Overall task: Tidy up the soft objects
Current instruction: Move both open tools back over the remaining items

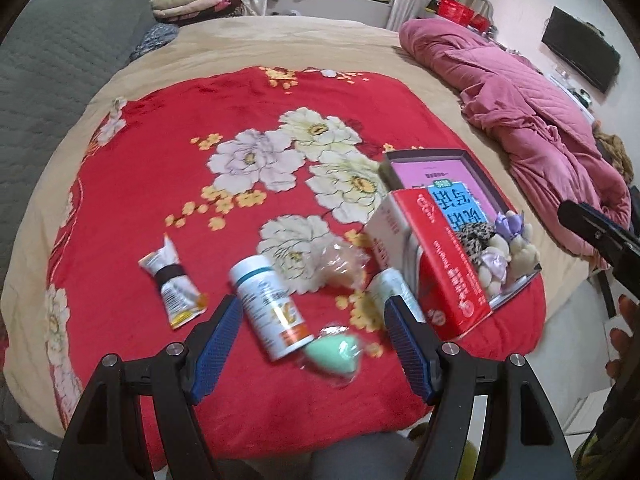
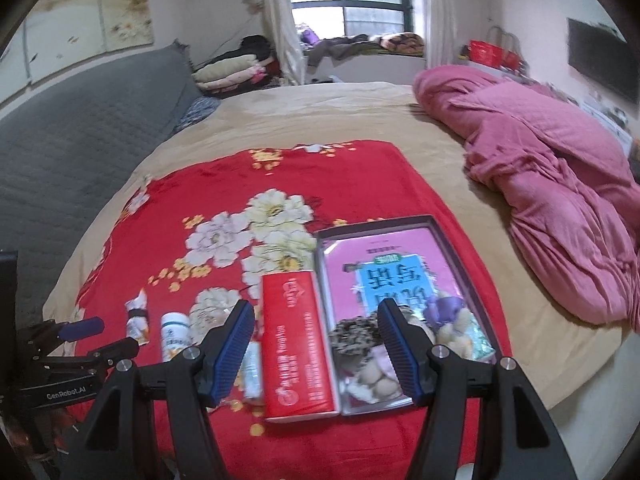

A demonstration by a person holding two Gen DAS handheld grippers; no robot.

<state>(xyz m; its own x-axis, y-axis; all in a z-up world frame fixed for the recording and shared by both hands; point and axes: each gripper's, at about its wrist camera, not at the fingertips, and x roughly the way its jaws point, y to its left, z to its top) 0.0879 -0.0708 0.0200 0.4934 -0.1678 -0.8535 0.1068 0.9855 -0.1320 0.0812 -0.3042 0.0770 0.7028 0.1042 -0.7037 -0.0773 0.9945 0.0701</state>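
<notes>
Red floral blanket (image 1: 168,208) covers the centre of the bed in both wrist views. In the left wrist view, the left gripper (image 1: 312,344) fills the lower frame; its jaws stand apart and released, with nothing gripped. Between the blue pads, lying on the blanket, are a white bottle (image 1: 270,306) and a green sponge (image 1: 334,354) in clear wrap. A beige sponge (image 1: 344,264), also wrapped, lies just above the bottle. A banded pouch (image 1: 174,288) lies at lower left, well apart from the bottle. A red box (image 1: 452,272) stands at centre right, touching the tray (image 1: 476,172).

In the right wrist view, the right gripper (image 2: 316,348) occupies the lower frame, jaws released and empty. The tray (image 2: 456,240) lies at centre right with a pink booklet inside. Soft items sit in its near end: a leopard scrunchie (image 2: 352,336), cream plush pieces (image 2: 380,380) and a purple bow (image 2: 448,306). A pink quilt (image 2: 552,184) is heaped at right.
</notes>
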